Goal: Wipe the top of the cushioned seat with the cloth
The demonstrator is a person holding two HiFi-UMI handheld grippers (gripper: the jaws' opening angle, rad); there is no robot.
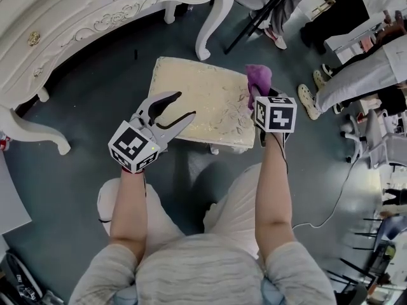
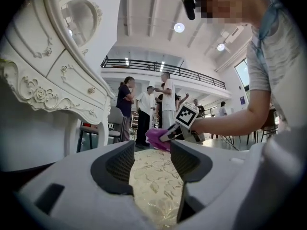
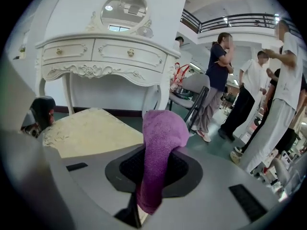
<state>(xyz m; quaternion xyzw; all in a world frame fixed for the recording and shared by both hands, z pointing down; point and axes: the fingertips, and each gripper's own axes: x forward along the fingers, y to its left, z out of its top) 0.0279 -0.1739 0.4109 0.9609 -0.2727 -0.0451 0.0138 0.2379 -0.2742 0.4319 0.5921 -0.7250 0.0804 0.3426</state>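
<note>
Right gripper (image 1: 259, 97) pinches one purple cloth (image 1: 259, 76), centre right; left gripper (image 1: 187, 104) spread, empty, over one cushioned seat (image 1: 203, 88); teal floor (image 1: 95, 94).

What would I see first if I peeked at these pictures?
The bright purple cloth stands out, pinched in the right gripper at the right edge of the gold-patterned cushioned seat. The left gripper, jaws apart and empty, points over the seat's near left side. A fancy white dressing table stands beyond.
</note>
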